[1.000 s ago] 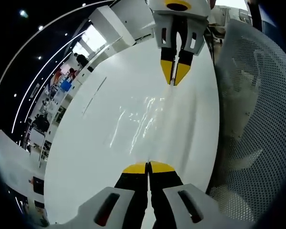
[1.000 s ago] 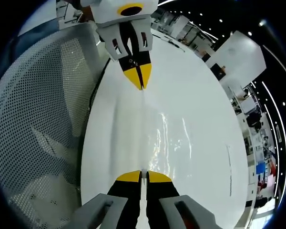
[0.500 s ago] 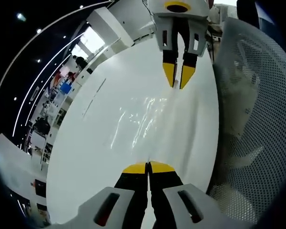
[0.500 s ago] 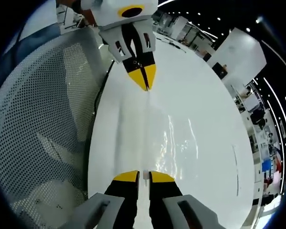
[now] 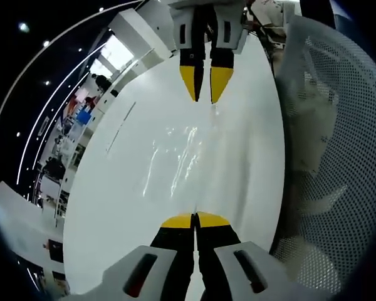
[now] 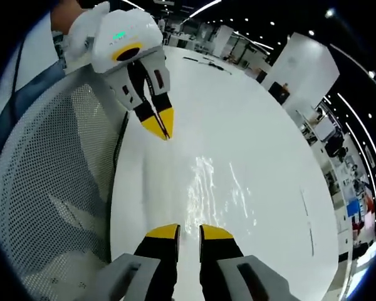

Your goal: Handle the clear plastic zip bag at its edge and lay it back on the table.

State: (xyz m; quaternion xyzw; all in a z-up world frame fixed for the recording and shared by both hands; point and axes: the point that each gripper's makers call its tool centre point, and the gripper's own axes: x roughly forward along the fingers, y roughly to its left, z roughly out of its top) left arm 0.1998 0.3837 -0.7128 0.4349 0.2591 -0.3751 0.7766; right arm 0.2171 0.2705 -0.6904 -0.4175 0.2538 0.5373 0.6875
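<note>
The clear plastic zip bag (image 5: pixel 178 160) lies flat on the white worktop (image 5: pixel 106 207), stretched between the two tools, its long axis running from one to the other; in the left gripper view the left tool (image 5: pixel 194 221) sits at the near end with its yellow tips pressed together, apparently pinching the bag's near edge, though the film is too clear to be sure; the right tool (image 5: pixel 202 81) stands at the far end with a narrow gap between its tips, just off the bag's far edge. The right gripper view shows the right tool (image 6: pixel 188 233) with its tips plainly parted and gripping nothing, the bag (image 6: pixel 207 188) glinting just beyond them; the left tool (image 6: pixel 163 127) looks closed there. A mesh chair back (image 6: pixel 50 188) stands beside the worktop. My judgement: the left end is yet to be released, so the left tool is the nearer to the work.
</note>
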